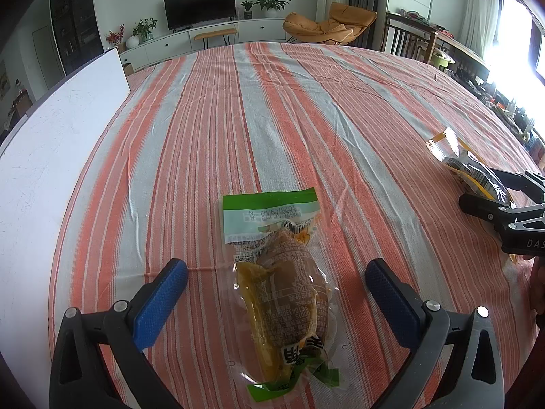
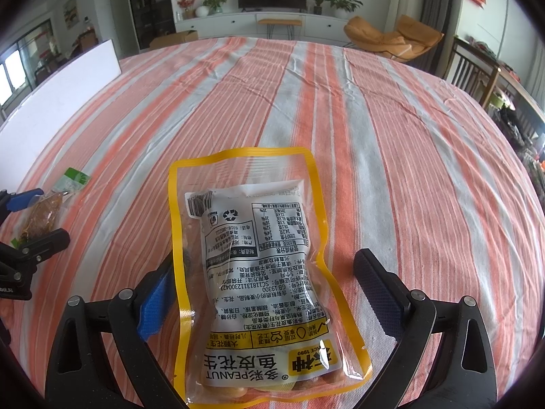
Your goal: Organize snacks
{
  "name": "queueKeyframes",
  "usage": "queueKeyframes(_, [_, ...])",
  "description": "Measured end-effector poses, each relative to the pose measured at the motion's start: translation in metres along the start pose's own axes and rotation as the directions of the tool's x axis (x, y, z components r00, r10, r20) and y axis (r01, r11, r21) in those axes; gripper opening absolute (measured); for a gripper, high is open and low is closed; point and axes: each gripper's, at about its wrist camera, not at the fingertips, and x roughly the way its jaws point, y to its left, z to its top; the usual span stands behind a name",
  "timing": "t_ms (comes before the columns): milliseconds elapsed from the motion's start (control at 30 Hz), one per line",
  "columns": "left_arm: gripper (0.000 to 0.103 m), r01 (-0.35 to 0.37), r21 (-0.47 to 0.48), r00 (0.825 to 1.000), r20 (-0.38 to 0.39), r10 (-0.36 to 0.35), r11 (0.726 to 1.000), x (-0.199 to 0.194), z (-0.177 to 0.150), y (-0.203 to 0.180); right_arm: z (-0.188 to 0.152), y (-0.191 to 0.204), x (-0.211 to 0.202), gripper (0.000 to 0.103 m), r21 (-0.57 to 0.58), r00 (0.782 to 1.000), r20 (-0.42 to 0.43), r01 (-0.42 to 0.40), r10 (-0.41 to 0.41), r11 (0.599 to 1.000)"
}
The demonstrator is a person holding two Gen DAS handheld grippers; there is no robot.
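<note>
Snack packs (image 1: 282,293) (image 2: 259,272): 2, light, soft, slippery film; best pinched across the bulging middle; left tongs (image 1: 276,281) and right tongs (image 2: 269,277) both wide, straddling, holding nothing.

The table (image 1: 306,109) is covered in matt striped woven cloth. Glossy clear plastic wraps both snack packs; textured blue rubber lines the fingers (image 1: 160,303).
</note>
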Motion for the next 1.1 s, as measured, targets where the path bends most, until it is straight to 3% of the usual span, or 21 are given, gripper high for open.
queueKeyframes(933, [0.103, 0.003, 0.0, 1.0, 0.0, -0.003, 1.0, -0.001, 0.0, 0.0, 0.001, 0.001, 0.002, 0.1, -0.001, 1.0, -0.006, 0.0, 0.0, 1.0])
queueKeyframes(1033, [0.103, 0.054, 0.047, 0.997, -0.064, -0.051, 0.997, 0.002, 0.008, 0.006, 0.001, -0.001, 0.003, 0.103, 0.004, 1.0, -0.013, -0.006, 0.006, 1.0])
queueKeyframes(1100, [0.103, 0.141, 0.018, 0.984, -0.116, -0.138, 0.99, -0.003, 0.012, 0.02, 0.004, -0.001, 0.004, 0.103, 0.001, 0.999, -0.035, -0.013, 0.013, 1.0])
